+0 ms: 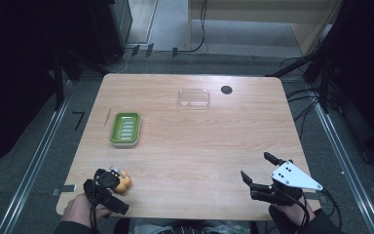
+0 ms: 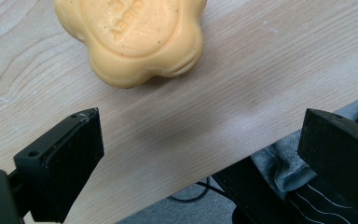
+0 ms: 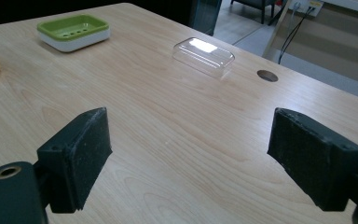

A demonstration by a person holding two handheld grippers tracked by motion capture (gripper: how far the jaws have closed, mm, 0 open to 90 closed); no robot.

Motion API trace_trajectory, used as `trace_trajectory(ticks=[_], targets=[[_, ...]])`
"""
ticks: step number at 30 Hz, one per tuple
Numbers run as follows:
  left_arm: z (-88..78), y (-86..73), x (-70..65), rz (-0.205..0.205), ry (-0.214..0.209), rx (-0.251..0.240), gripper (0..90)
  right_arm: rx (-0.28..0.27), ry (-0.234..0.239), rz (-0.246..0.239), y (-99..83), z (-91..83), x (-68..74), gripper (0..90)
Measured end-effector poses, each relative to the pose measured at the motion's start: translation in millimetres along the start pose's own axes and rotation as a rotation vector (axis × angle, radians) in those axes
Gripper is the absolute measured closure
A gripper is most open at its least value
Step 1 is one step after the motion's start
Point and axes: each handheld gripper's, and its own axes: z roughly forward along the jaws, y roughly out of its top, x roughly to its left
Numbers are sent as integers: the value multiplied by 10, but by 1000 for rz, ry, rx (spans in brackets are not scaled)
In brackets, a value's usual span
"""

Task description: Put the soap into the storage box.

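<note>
Left gripper (image 1: 108, 187): jaws wide, empty, just short of soap (image 2: 130, 37). Advance until jaws straddle it, close gently. Right gripper (image 1: 258, 170): wide, empty.

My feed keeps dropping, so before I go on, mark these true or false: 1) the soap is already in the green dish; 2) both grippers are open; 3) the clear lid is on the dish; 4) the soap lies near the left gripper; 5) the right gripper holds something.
1) False. The yellow soap lies on the bare table, apart from the green dish, which is empty.
2) True. The left gripper and the right gripper both have their jaws wide apart.
3) False. The clear lid sits by itself farther back on the table.
4) True. It lies just ahead of the jaws, not between them.
5) False. Nothing is between its jaws.
</note>
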Motion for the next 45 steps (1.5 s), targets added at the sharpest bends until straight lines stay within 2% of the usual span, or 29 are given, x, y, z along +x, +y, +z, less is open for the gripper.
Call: trace_trajectory(ticks=[14, 30, 33, 36, 37, 40, 44, 45], targets=[[-14, -6, 8, -12, -1, -16, 4, -2, 1, -1, 0, 9, 2, 134], [2, 22, 79, -59, -46, -33, 4, -5, 11, 8, 10, 32, -5, 134], [6, 40, 89, -68, -45, -42, 4, 7, 16, -16, 20, 59, 20, 134], [10, 72, 94, -72, -43, -48, 4, 8, 13, -7, 14, 52, 8, 134], [14, 105, 104, -68, -31, -48, 4, 3, 11, 2, 10, 48, -4, 134], [25, 138, 103, -70, -32, -55, 4, 2, 12, -3, 8, 45, -5, 134], [40, 184, 104, -47, -29, -58, 5, 5, 9, -5, 6, 40, -3, 134], [48, 188, 102, -54, -26, -67, 6, 6, 7, -4, 6, 40, -4, 134]])
